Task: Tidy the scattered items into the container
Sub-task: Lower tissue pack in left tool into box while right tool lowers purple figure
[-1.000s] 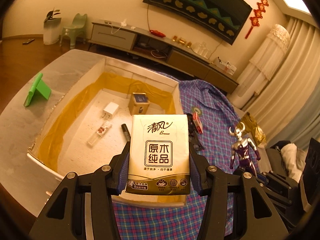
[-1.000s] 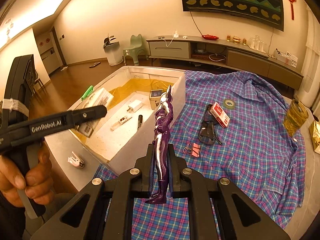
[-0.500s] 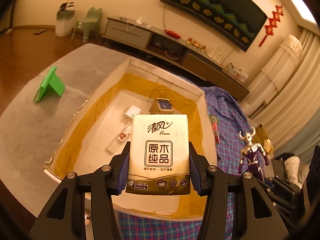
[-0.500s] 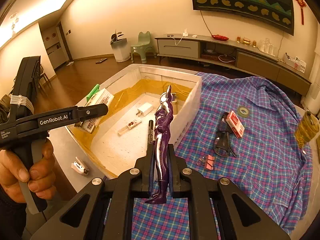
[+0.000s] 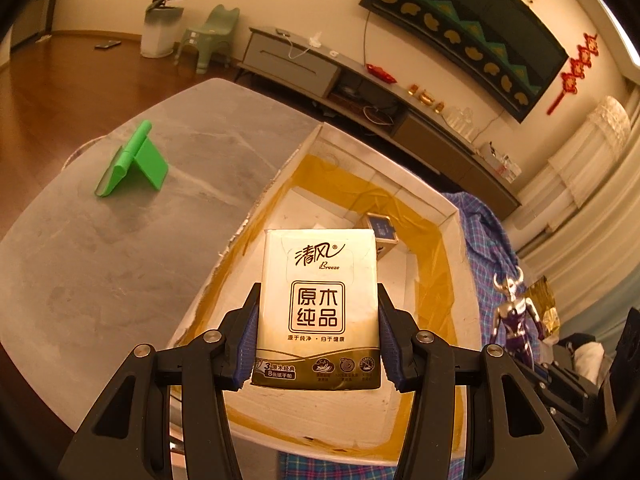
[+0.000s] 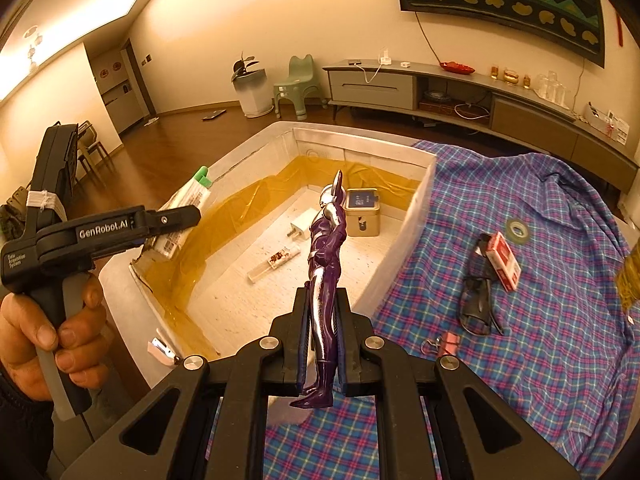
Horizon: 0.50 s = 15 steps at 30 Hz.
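Left gripper clamps tissue pack, right gripper clamps figure; both over box. Lower past fingertips, then release.

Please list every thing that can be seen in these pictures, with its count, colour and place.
container: 1, white, yellow lining, on table
tissue pack: 1, cream and gold, held above container
toy figure: 1, purple and silver, held over container's near edge
tin box: 1, gold, inside container
charger plug: 1, white, inside container
clear tube: 1, transparent, inside container
plaid shirt: 1, blue-pink, right of container
red box: 1, on shirt
tape roll: 1, green, on shirt
binder clip: 1, pink, on shirt
green stand: 1, on table, left of container
left gripper: 1, black, shut on pack
right gripper: 1, black, shut on figure
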Tool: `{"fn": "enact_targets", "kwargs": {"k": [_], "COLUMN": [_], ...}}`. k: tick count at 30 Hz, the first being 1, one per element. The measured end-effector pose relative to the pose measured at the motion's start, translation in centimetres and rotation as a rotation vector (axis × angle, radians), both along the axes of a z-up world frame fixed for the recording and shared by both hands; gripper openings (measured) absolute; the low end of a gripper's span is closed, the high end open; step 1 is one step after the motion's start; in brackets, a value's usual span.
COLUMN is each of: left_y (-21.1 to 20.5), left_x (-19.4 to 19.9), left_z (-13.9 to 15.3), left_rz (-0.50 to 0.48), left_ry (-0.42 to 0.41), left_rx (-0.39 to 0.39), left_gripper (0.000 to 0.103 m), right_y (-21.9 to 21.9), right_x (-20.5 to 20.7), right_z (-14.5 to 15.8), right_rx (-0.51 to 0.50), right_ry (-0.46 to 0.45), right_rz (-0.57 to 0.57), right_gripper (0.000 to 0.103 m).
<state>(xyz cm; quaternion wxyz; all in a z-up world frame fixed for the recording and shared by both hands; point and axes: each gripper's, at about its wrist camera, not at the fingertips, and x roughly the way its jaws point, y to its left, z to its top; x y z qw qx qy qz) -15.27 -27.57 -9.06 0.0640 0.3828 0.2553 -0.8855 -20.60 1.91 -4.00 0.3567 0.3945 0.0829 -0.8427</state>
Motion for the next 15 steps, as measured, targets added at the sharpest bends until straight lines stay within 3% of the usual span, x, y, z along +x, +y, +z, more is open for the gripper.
{"fn": "enact_targets", "kwargs": {"k": [15], "left_y": [4.5], "left_x": [-2.3], "left_z": [-1.7], "left_rz": [-0.152], "left_ry": [-0.075], "left_rx": [-0.086], "left_gripper": [0.053], "right_y": [-3.2], "right_x": [-2.5], "right_z": [-1.3], "right_rx": [0.046], "right_ry": [-0.015], "right_rz": [0.036], "right_gripper": [0.012]}}
